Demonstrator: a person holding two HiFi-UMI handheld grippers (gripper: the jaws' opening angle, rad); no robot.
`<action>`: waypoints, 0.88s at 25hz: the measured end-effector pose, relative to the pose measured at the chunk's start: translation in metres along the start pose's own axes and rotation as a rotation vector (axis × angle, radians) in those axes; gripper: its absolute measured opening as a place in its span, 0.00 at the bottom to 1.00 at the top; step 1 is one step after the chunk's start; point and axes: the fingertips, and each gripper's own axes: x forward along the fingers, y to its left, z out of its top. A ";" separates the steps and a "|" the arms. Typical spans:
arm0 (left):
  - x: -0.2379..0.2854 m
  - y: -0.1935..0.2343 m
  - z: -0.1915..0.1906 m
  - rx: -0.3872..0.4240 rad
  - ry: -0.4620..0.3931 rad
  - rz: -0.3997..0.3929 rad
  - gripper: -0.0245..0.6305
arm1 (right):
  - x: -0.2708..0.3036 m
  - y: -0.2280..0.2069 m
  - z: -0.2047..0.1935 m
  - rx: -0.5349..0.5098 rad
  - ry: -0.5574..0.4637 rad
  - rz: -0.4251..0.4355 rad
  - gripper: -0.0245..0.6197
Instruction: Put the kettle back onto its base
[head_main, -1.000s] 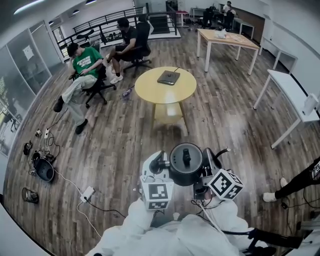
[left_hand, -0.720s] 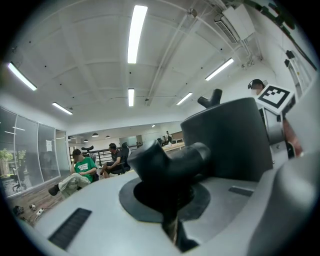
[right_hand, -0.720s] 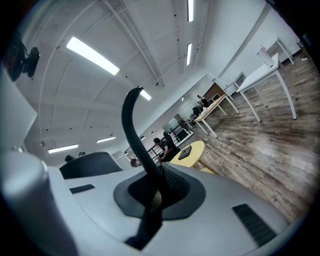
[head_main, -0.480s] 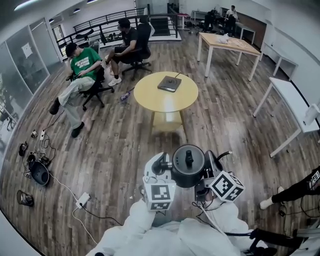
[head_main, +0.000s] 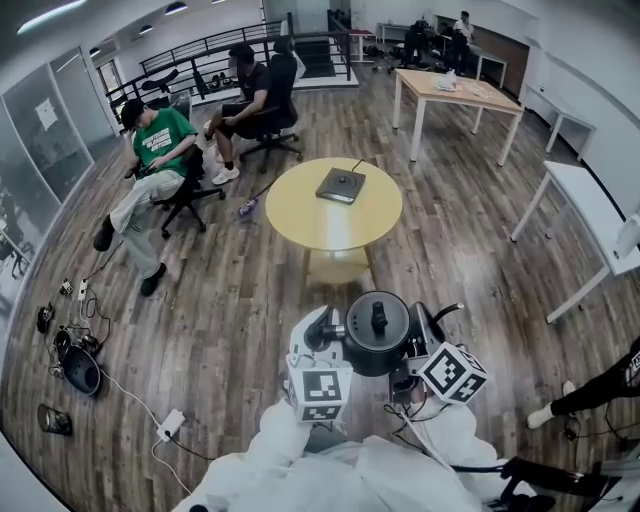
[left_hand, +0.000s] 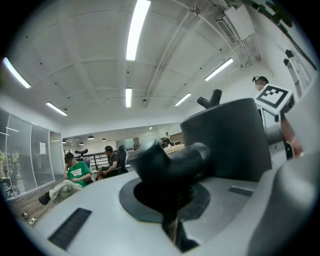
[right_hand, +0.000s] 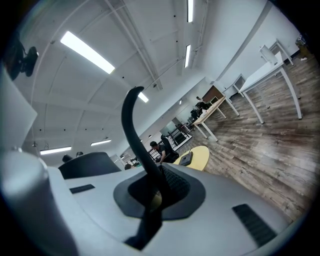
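The left tool and right tool both clench the kettle, well apart from its base on the yellow bench; placing remains.

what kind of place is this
Probably an open-plan office or lab: long desks by the walls, people seated on wheeled office chairs, and a round yellow table on a wood-plank floor.

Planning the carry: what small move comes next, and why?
Probably carry the kettle forward toward the base on the round table: the left tool and right tool grip it, and the base lies well ahead.
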 end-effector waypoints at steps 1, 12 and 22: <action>0.008 0.005 0.001 0.002 -0.001 -0.002 0.04 | 0.009 0.000 0.002 -0.001 -0.002 -0.002 0.06; 0.083 0.070 -0.001 0.004 0.001 0.006 0.04 | 0.110 0.011 0.006 0.002 0.004 0.011 0.06; 0.141 0.115 -0.010 0.007 -0.004 -0.018 0.04 | 0.179 0.014 0.002 0.011 -0.008 -0.007 0.06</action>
